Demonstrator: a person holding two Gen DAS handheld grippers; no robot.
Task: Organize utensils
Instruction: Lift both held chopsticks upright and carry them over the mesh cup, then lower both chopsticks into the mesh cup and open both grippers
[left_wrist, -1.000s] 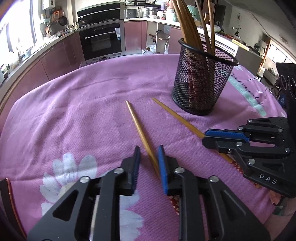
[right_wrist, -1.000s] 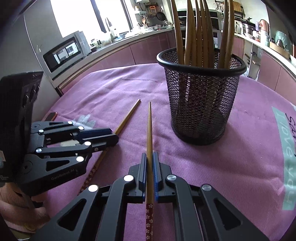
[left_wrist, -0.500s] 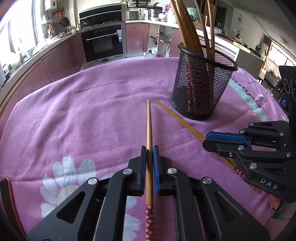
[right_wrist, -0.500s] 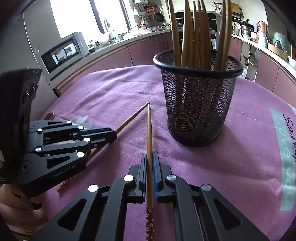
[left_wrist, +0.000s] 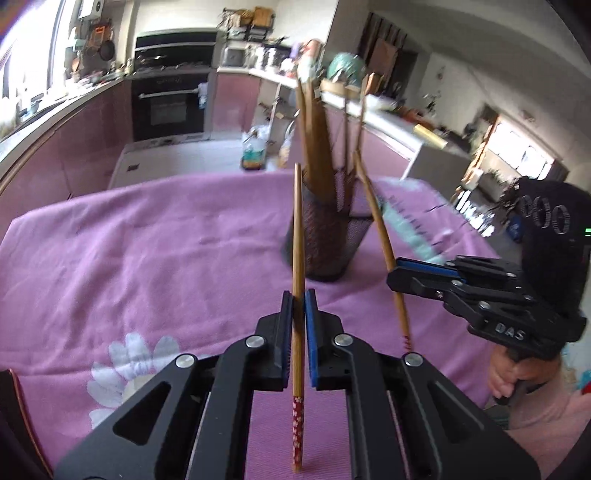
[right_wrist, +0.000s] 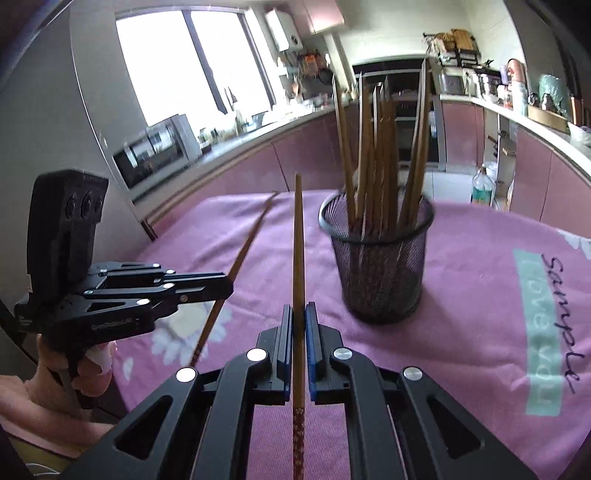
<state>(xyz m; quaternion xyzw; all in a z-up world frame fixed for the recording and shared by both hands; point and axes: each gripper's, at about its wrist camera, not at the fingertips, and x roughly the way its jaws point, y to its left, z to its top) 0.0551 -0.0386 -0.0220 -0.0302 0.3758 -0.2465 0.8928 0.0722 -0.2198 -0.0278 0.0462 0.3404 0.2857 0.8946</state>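
Note:
My left gripper is shut on a wooden chopstick with a red flowered end, held lifted off the table and pointing forward at the black mesh holder. My right gripper is shut on a second chopstick, also raised, tip left of the mesh holder, which holds several upright chopsticks. The right gripper with its chopstick shows in the left wrist view. The left gripper shows in the right wrist view, its chopstick slanting up.
A purple flowered cloth covers the round table; its far edge drops to the kitchen floor. A teal printed patch lies on the cloth at the right. Kitchen counters and an oven stand behind.
The left gripper closed on its chopstick. Both grippers then lifted their chopsticks off the cloth and rose, so the holder now looks lower and farther.

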